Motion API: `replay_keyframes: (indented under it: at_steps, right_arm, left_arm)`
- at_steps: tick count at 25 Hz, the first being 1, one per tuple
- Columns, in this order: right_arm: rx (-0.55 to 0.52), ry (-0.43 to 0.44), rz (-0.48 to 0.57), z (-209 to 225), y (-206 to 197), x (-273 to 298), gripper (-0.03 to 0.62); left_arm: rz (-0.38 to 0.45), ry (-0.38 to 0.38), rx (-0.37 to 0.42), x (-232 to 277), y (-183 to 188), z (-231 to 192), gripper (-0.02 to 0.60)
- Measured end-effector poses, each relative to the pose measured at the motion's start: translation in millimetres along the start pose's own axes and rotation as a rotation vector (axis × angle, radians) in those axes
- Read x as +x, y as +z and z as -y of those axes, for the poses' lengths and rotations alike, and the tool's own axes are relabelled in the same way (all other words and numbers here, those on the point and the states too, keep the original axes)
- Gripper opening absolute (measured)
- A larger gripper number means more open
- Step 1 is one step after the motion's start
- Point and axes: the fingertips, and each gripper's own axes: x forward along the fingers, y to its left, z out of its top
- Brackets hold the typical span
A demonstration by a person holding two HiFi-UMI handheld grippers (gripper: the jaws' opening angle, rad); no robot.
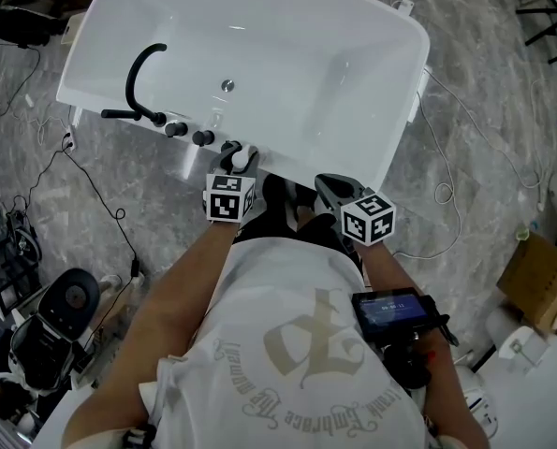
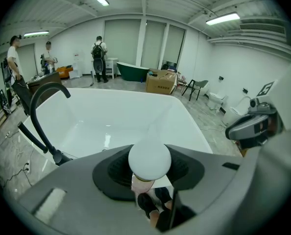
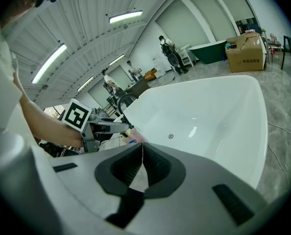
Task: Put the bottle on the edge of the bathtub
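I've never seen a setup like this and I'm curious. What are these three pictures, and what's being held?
A person stands at a white bathtub, with a two-jaw gripper in each hand. One picture is from a camera on the person's head, looking down; the other two are from cameras riding on the grippers. The left gripper grips a bottle with a round white cap at the tub's near edge, near the black faucet. The right gripper is shut and empty.

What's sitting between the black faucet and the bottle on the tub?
Two black knobs sit on the bathtub rim between the faucet and the bottle; the head view shows this.
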Motion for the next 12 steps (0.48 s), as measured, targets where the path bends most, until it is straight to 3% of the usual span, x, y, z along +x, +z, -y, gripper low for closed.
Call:
replay_keyframes:
  at_steps: [7,12]
  right_arm:
    - [-0.004,0.008,-0.007,1.9,-1.6,-1.9,0.006]
    - [-0.008,0.017,-0.013,-0.7,-2.8,-0.2,0.006]
  left_arm:
    - [-0.005,-0.021,0.015,-1.4,-4.5,11.7,0.161]
    - [-0.025,-0.017,-0.074,-4.1,-5.8,15.7,0.166]
